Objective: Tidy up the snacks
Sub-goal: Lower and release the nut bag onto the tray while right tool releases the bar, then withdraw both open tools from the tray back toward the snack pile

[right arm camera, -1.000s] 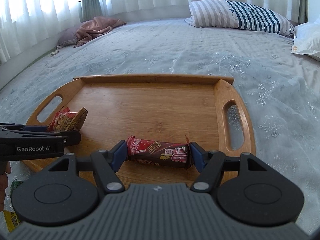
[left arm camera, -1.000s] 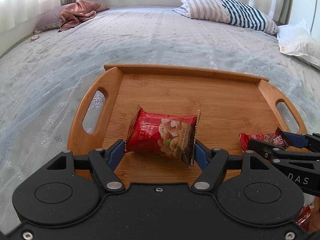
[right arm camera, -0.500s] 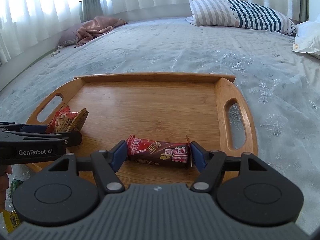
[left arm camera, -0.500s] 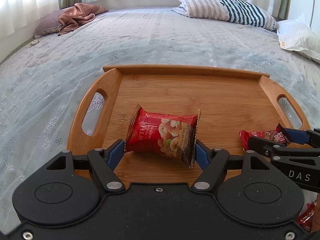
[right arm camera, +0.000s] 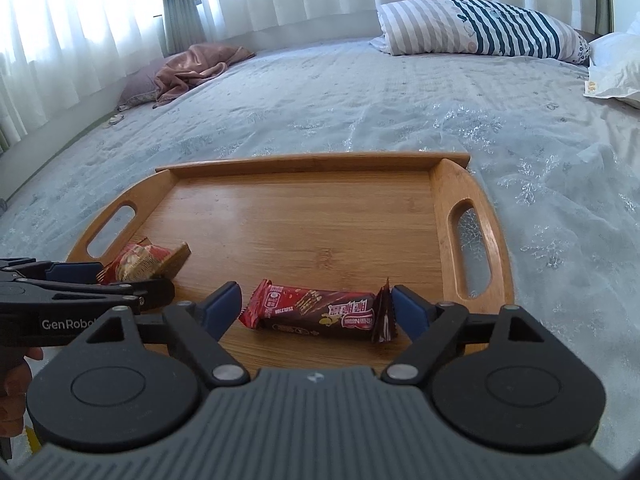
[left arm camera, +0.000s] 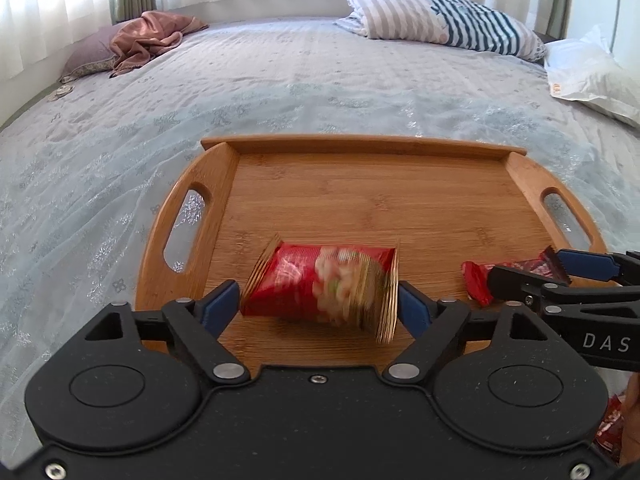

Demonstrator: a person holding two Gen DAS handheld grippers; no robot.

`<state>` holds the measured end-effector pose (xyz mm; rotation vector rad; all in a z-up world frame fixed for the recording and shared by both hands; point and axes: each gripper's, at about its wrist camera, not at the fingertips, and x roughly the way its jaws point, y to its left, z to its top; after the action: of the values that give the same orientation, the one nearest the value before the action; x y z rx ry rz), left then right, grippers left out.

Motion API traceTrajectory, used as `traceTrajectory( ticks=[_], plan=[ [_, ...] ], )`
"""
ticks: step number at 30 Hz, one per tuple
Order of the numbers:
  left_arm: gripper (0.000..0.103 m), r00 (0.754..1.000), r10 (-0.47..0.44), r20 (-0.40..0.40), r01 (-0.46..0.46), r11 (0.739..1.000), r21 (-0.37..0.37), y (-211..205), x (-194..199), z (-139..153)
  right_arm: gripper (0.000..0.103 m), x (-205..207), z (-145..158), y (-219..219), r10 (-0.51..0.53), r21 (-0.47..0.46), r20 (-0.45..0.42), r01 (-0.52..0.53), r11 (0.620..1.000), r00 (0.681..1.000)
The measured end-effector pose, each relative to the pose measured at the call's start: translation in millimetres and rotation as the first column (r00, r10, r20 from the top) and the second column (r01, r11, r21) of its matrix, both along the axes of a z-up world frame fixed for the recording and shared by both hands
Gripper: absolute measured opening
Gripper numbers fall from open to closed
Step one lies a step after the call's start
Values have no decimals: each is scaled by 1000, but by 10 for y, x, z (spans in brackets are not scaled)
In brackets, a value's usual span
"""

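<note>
A wooden tray (left arm camera: 360,184) with handle slots lies on the bed. A red nut packet (left arm camera: 320,284), blurred by motion, sits low over the tray's near left part, between the pads of my left gripper (left arm camera: 316,304). Those jaws are opening and the pads stand just off the packet's ends. A dark red chocolate bar (right arm camera: 316,310) lies on the tray's near right part between the pads of my right gripper (right arm camera: 316,306). Its jaws are opening too, with a gap at the bar's left end. Each gripper shows at the edge of the other's view.
The tray's far half is bare wood (right arm camera: 304,208). A striped pillow (left arm camera: 440,20), a white bag (left arm camera: 592,76) and a pink cloth (left arm camera: 148,40) lie far back on the grey bedspread. More red wrappers (left arm camera: 608,428) and a hand show at the lower right.
Both pairs of jaws have spread wider. The nut packet has left the left pads and dropped, blurred. The chocolate bar has come free of the right pads and rests on the tray.
</note>
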<state>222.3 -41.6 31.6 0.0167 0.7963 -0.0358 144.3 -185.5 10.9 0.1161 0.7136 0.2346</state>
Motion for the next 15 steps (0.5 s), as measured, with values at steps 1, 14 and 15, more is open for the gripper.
traceTrajectory(
  ticks=[1, 14, 15],
  plan=[
    [87, 1000, -7, 4, 7, 1000, -2, -3, -22, 15, 94, -15, 14, 0, 0, -2, 4, 0, 1000, 1000],
    [97, 997, -57, 47, 58, 998, -3, 10, -365, 149, 103, -244, 131, -112, -10, 30, 32, 9, 999, 999],
    [98, 997, -60, 52, 60, 998, -3, 9, -401, 154, 103, -269, 138, -119, -10, 35, 34, 9, 999, 999]
  ],
)
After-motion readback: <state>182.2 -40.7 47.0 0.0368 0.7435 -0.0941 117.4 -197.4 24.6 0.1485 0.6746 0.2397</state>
